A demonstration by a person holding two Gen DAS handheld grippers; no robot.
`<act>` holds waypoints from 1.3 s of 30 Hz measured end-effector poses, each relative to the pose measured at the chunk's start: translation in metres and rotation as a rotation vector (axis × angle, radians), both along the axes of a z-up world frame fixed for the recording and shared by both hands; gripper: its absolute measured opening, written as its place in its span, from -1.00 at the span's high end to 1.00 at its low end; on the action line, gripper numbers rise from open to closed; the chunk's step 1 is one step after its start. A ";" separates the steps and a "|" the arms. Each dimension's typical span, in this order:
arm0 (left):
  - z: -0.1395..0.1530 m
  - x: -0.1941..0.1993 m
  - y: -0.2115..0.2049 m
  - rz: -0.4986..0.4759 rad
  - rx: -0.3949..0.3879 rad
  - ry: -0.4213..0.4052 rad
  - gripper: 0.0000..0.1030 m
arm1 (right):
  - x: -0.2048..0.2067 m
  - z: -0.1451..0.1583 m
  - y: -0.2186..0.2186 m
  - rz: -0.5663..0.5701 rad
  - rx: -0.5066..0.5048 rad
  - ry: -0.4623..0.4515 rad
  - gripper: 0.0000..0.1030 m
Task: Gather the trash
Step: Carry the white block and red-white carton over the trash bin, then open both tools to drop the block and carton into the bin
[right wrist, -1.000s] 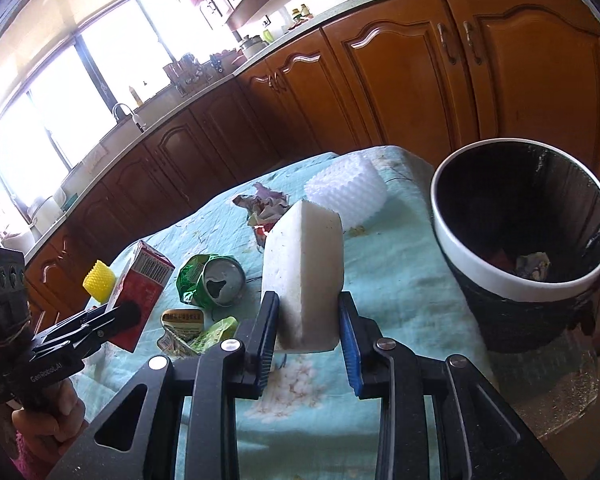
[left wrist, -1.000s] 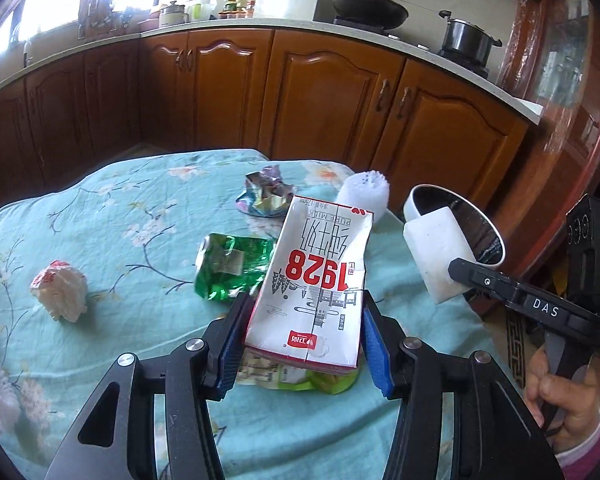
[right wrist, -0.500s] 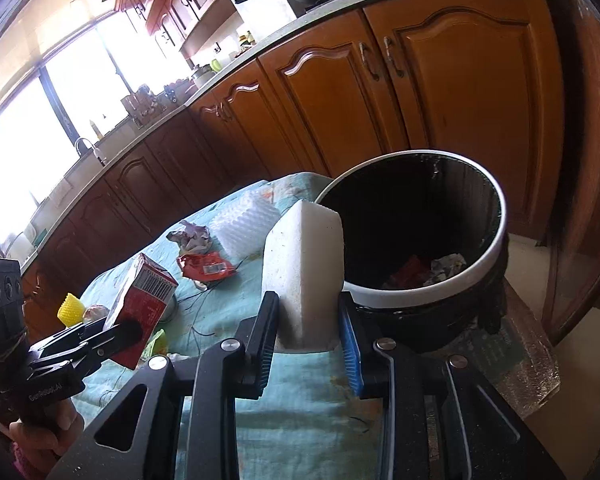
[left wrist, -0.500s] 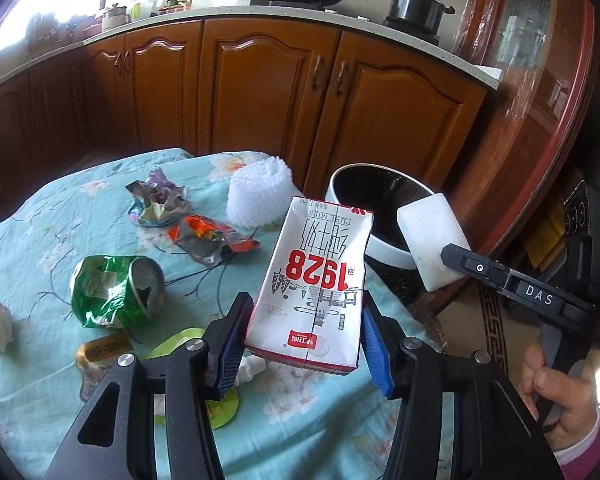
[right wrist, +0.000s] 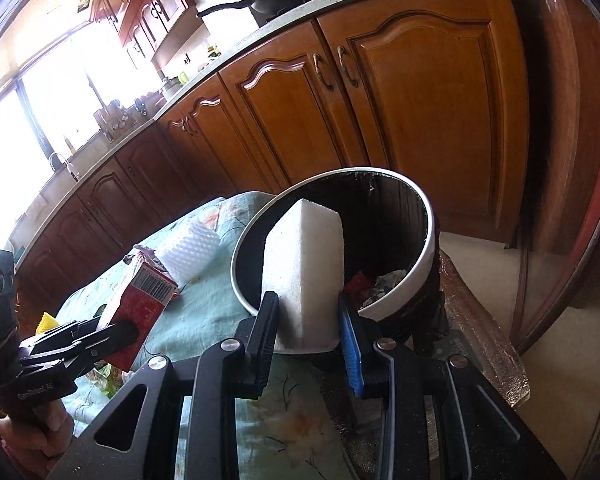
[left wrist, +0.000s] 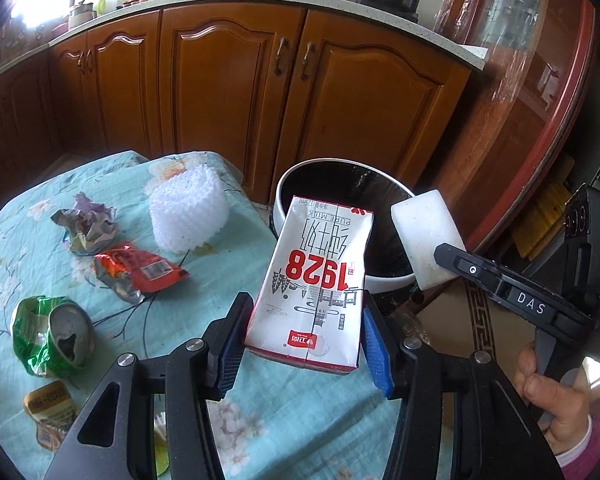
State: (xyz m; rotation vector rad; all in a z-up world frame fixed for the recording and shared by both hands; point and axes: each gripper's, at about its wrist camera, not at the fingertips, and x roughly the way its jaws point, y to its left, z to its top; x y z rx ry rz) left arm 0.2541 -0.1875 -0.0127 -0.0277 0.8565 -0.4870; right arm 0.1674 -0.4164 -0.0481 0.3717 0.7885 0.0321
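My left gripper (left wrist: 304,340) is shut on a white and red milk carton (left wrist: 312,280) marked 1928, held above the table edge just before the black trash bin (left wrist: 300,176). My right gripper (right wrist: 306,332) is shut on a white foam block (right wrist: 304,276), held over the near rim of the bin (right wrist: 416,280), which holds some trash. The foam block (left wrist: 424,240) and right gripper also show in the left wrist view, to the right of the carton. The carton (right wrist: 140,300) shows at the left in the right wrist view.
On the floral tablecloth (left wrist: 300,420) lie a white foam net (left wrist: 188,216), crumpled foil (left wrist: 86,228), a red wrapper (left wrist: 140,272), a crushed green can (left wrist: 52,336) and a small packet (left wrist: 50,404). Wooden cabinets (left wrist: 240,92) stand behind the bin.
Both grippers have moved right toward the bin with their loads. The foam block is now over the bin's rim and the carton is near the bin's edge.
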 end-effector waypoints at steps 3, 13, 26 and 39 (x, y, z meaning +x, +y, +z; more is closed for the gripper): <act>-0.001 0.016 -0.014 -0.006 0.005 0.003 0.01 | 0.004 0.000 -0.005 -0.011 -0.008 0.003 0.41; -0.011 0.055 -0.053 -0.021 0.029 0.016 0.01 | 0.030 -0.001 -0.021 -0.017 -0.046 0.022 0.40; -0.026 0.090 -0.085 -0.029 0.056 0.039 0.00 | 0.059 -0.007 -0.040 -0.017 -0.073 0.059 0.39; -0.024 0.078 -0.070 -0.013 0.024 0.027 -0.36 | 0.061 -0.014 -0.045 -0.035 -0.023 0.063 -0.20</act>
